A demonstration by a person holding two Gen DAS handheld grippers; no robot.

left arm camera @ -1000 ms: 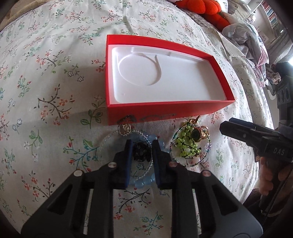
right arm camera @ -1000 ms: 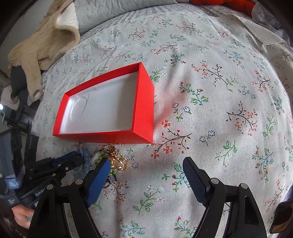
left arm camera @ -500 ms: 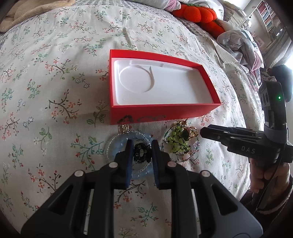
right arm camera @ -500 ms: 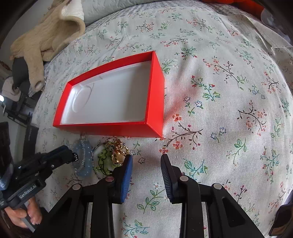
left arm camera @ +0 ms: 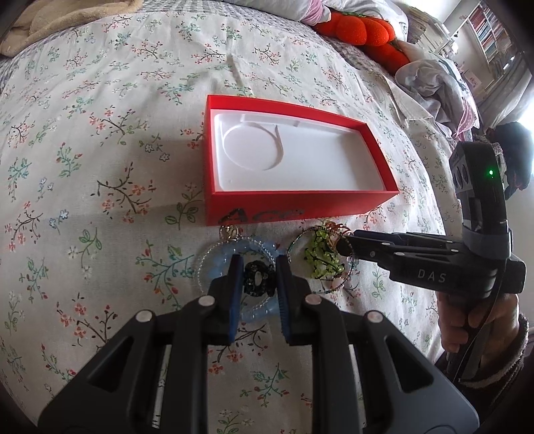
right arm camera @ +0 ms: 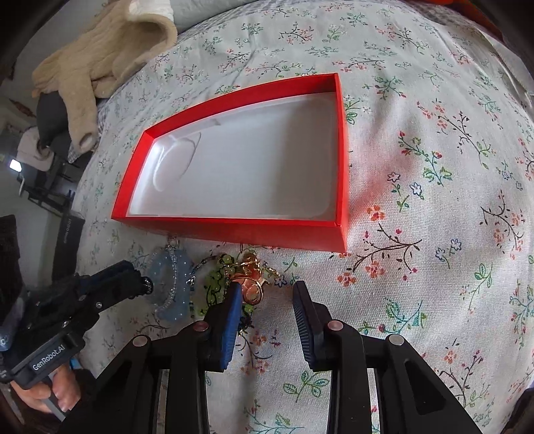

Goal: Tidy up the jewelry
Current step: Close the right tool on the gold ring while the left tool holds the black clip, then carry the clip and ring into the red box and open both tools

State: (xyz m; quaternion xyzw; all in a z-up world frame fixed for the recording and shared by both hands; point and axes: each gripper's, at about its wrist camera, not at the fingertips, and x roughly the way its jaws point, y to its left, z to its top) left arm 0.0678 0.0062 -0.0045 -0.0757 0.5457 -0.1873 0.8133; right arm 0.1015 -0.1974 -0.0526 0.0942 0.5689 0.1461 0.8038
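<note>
A red box (left arm camera: 300,203) with an empty white liner lies on the floral bedspread; it also shows in the right wrist view (right arm camera: 233,227). In front of it lie a blue beaded bracelet (left arm camera: 220,253), a green bead bracelet (left arm camera: 320,257) and a gold ring piece (right arm camera: 252,287). My left gripper (left arm camera: 256,272) is shut on a small black beaded piece (left arm camera: 257,280) above the blue bracelet. My right gripper (right arm camera: 265,293) is partly open, its left finger by the gold piece, nothing held.
A beige knitted garment (right arm camera: 100,56) lies at the bed's far left edge. Orange plush (left arm camera: 360,30) and crumpled clothes (left arm camera: 437,90) lie at the far right. The floral bedspread (right arm camera: 434,167) stretches to the right of the box.
My left gripper has lifted and pulled back with the black piece held. My right gripper narrowed from wide open, then moved left to the gold and green jewelry.
</note>
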